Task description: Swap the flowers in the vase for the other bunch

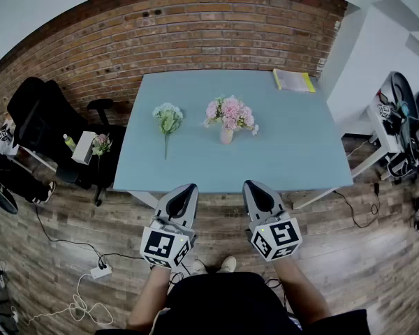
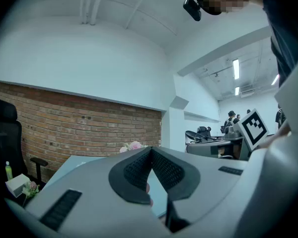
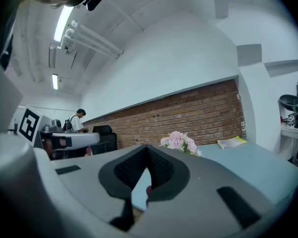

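A small pale pink vase (image 1: pixel 226 135) stands near the middle of the light blue table (image 1: pixel 293 152) with a bunch of pink flowers (image 1: pixel 230 112) in it. To its left a white-green bunch (image 1: pixel 167 119) lies flat on the table, stem toward me. My left gripper (image 1: pixel 187 189) and right gripper (image 1: pixel 254 186) are held side by side just off the table's near edge, level and pointing at the table, both shut and empty. The pink flowers (image 3: pixel 180 142) show over the right gripper's jaws, and the same pink flowers (image 2: pixel 133 146) peek over the left gripper's jaws.
A yellow-edged booklet (image 1: pixel 293 81) lies at the table's far right corner. A black office chair (image 1: pixel 38 121) and a small stand with a box and flowers (image 1: pixel 91 147) are left of the table. A brick wall (image 1: pixel 195 33) runs behind. White shelving (image 1: pixel 391 124) stands on the right.
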The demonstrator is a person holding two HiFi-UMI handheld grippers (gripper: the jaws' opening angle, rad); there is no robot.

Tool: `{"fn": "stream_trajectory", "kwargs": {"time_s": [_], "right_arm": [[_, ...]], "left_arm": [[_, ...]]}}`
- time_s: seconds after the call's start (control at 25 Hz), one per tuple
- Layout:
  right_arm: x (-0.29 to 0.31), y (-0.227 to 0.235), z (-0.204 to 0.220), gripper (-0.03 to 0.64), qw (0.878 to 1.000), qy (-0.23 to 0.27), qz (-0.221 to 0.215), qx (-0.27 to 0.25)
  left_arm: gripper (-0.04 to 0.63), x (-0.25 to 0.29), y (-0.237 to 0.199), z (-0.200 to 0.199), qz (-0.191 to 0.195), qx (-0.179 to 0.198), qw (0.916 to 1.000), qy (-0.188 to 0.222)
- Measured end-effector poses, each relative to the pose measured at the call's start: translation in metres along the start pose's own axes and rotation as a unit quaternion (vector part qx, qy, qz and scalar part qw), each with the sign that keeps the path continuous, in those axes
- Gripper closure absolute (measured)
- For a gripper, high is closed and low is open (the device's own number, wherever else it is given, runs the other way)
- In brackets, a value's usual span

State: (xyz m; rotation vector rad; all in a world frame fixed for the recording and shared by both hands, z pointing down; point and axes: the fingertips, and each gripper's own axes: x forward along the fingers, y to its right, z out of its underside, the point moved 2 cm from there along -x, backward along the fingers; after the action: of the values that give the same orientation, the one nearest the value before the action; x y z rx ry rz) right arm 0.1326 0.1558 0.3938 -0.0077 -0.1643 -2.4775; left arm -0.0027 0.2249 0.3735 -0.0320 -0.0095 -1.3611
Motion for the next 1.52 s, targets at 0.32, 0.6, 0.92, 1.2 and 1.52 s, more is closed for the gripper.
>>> {"fn": "stream_trajectory", "kwargs": {"time_s": [0.32,0.6,0.92,1.2,1.52], "right_arm": [[-0.005,0.009,0.002,0.604,1.000,0.001,0.002,0.012],[-0.006,0.017,0.004,0.604,1.000,-0.001,-0.012,0.011],[0.001,0.025,0.013,0.604,0.999,-0.010,-0.030,0.012],[0.012,0.028,0.016,0.604,0.999,-0.015,-0.043,0.019],[0.025,0.036,0.023,0.604,0.999,-0.024,-0.040,0.022]], "left_arm": [[0.588,0.005,0.009,0.001,0.002,-0.001,1.0000,0.000],[0.588,0.011,0.015,0.002,-0.007,0.000,1.0000,-0.001],[0.588,0.011,0.016,0.012,-0.031,-0.006,0.9995,-0.006],[0.588,0.013,0.011,0.015,-0.045,-0.006,0.9989,-0.012],[0.588,0.025,0.002,0.021,-0.044,-0.011,0.9988,-0.018]]}}
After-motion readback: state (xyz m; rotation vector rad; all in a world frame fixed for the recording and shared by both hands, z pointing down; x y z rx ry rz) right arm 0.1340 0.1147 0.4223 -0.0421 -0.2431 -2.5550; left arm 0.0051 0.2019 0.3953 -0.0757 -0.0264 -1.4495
